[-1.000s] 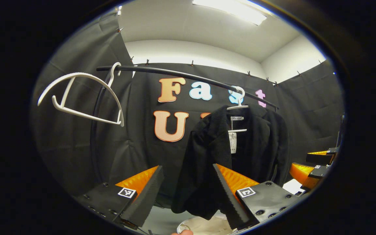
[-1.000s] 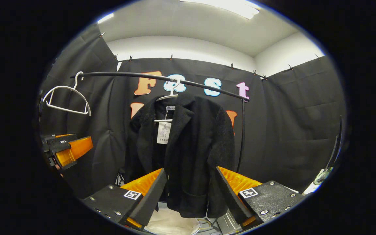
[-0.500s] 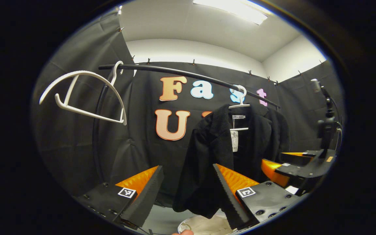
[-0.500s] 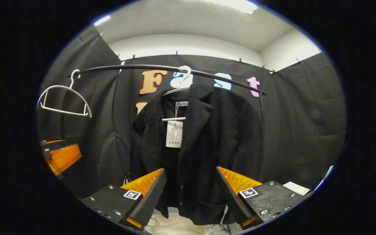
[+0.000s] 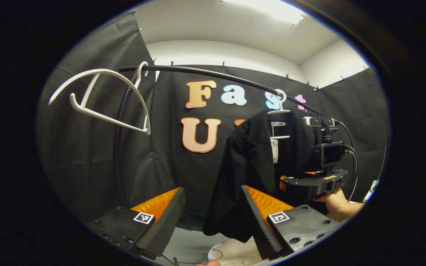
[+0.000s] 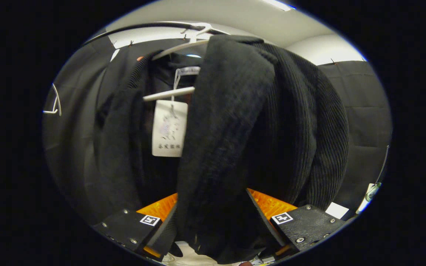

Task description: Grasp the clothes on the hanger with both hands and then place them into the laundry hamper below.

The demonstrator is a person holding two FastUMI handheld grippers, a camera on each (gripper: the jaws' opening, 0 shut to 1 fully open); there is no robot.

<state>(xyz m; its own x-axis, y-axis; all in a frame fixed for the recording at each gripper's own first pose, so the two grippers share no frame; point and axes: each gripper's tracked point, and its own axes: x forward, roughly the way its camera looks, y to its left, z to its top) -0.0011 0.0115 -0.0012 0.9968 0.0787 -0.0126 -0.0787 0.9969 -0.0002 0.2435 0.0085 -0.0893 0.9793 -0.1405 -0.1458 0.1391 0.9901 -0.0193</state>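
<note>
The right gripper [image 6: 213, 221] has pushed in close to the black jacket [image 6: 231, 129], whose front panel now hangs between its spread fingers; whether they touch the cloth cannot be told. In the left gripper view the left gripper [image 5: 213, 218] has crept nearer, fingers apart, the jacket's hem just beyond them. The right gripper [image 5: 311, 183] and the hand [image 5: 337, 207] holding it sit against the garment. The jacket is ribbed, coarse knit, on a white hanger [image 6: 168, 94] with a paper tag [image 6: 168, 129]. A black curved rail [image 5: 213, 75] carries a bare white hanger [image 5: 102, 99]. The pale hamper [image 5: 231, 253] lies below.
</note>
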